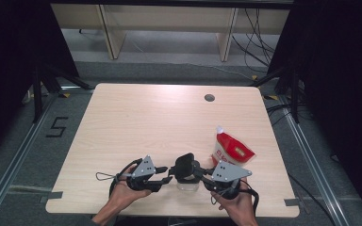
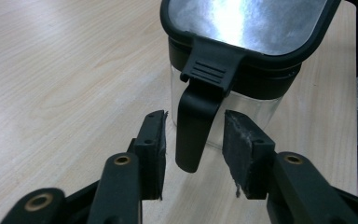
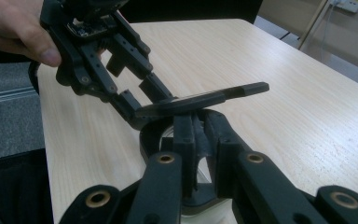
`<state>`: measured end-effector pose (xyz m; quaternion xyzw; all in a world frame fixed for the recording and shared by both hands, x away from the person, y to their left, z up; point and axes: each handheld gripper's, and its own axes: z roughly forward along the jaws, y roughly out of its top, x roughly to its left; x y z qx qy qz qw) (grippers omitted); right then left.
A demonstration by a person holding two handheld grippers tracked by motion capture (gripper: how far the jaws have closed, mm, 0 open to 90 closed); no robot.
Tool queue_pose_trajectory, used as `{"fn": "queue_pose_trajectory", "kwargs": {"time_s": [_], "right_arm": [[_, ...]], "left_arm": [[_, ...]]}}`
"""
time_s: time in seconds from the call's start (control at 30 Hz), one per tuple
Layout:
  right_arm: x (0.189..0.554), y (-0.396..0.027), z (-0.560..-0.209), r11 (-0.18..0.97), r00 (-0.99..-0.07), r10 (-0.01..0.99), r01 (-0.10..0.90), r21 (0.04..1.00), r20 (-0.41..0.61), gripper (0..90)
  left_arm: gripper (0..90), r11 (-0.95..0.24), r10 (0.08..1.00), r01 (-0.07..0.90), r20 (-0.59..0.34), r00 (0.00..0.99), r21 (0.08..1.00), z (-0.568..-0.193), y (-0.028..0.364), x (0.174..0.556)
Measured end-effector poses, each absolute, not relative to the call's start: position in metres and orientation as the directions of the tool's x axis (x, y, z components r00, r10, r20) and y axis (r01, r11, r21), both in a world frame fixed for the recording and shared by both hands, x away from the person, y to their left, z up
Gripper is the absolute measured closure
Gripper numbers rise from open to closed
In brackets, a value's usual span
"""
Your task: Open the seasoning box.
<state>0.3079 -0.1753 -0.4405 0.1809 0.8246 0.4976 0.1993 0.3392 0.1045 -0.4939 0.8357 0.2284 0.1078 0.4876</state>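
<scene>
A small clear jar [image 1: 187,183] with a black rim stands near the table's front edge, its black hinged lid [image 1: 185,165] tilted up and open. My left gripper [image 2: 193,149] is open, its pads on either side of the lid's black latch tab [image 2: 193,126] with a gap on both sides. The lid [image 2: 242,23] shows a shiny inner face above the glass [image 2: 256,109]. My right gripper [image 3: 200,140] is shut on the jar's black rim [image 3: 151,135] from the opposite side. In the right gripper view the left gripper [image 3: 142,95] reaches under the raised lid [image 3: 205,99].
A red and white pouch [image 1: 231,149] lies just right of the jar, behind my right hand. The light wooden table [image 1: 146,122] has a round cable hole [image 1: 209,98] at the back. Both hands sit close to the front edge.
</scene>
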Motion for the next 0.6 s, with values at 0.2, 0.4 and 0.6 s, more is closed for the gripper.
{"fn": "queue_pose_trajectory", "kwargs": {"time_s": [0.2,0.4,0.6], "right_arm": [[0.3079,-0.1737,-0.4388,0.444,-0.859,0.491,0.107,0.890,-0.142,83.8],[0.3084,-0.1702,-0.4376,0.437,-0.860,0.489,0.095,0.895,-0.147,83.8],[0.3089,-0.1679,-0.4360,0.442,-0.862,0.483,0.089,0.893,-0.153,84.0]], "left_arm": [[64.5,-0.418,0.485,0.277,-0.046,0.873,0.865,-0.4961,0.1008,0.3402],[70.0,-0.411,0.483,0.270,-0.044,0.875,0.871,-0.4966,0.1001,0.3420],[71.4,-0.426,0.482,0.256,-0.022,0.876,0.868,-0.4963,0.0991,0.3423]]}}
